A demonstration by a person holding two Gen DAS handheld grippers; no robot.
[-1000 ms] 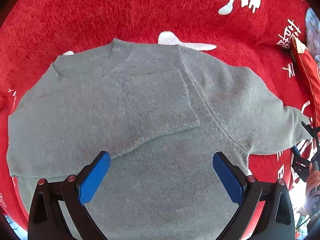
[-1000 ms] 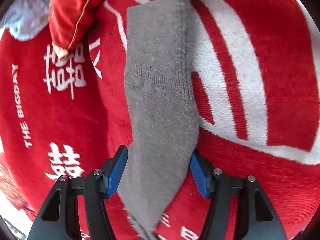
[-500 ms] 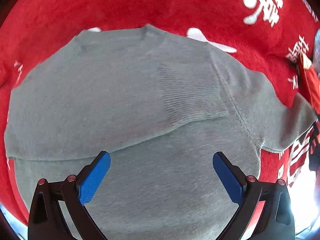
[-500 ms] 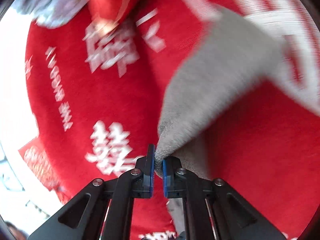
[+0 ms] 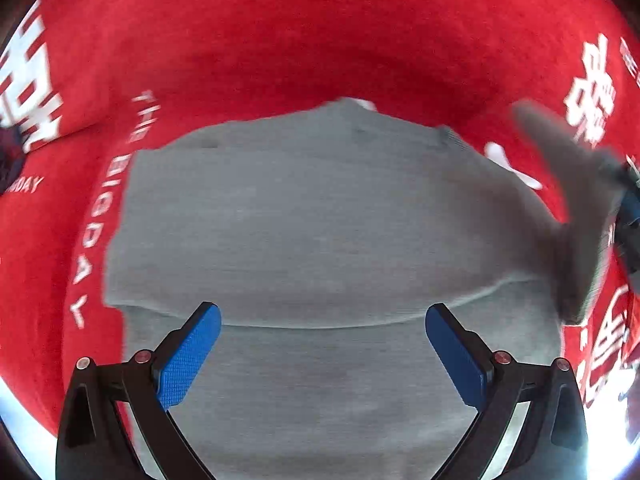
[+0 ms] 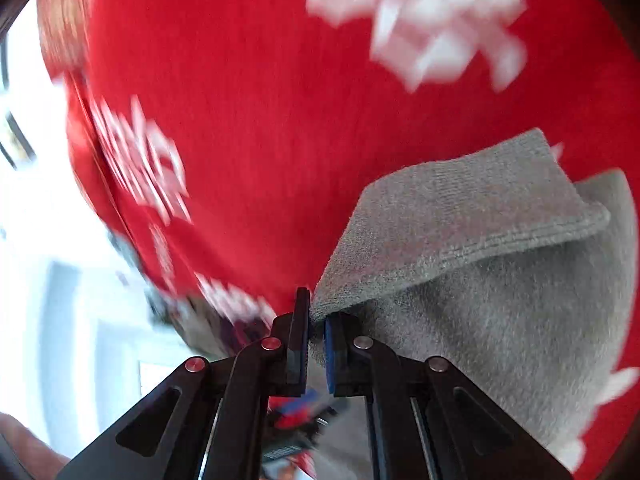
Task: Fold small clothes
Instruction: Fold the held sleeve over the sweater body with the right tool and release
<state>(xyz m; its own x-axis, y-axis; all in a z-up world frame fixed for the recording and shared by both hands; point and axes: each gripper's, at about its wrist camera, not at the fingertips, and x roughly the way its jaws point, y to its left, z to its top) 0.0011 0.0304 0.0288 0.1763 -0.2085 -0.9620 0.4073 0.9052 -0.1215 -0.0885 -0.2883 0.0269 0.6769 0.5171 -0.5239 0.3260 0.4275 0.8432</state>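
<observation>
A small grey knit sweater (image 5: 320, 232) lies flat on a red blanket (image 5: 320, 40), with one sleeve folded across its body. My left gripper (image 5: 322, 336) is open and empty, hovering over the sweater's lower body. My right gripper (image 6: 316, 320) is shut on the cuff of the other grey sleeve (image 6: 460, 216) and holds it lifted, folded over toward the sweater's body. That raised sleeve (image 5: 572, 208) shows blurred at the right of the left wrist view, with the right gripper at the frame edge.
The red blanket carries white characters (image 6: 432, 28) and the words "THE BIGDAY" (image 5: 96, 216). A bright floor area (image 6: 52, 280) lies beyond the blanket's left edge in the right wrist view.
My right gripper closed on the sleeve cuff, lifted it and is swinging it over toward the sweater's body. My left gripper stayed open and shifted, so the sweater looks farther away.
</observation>
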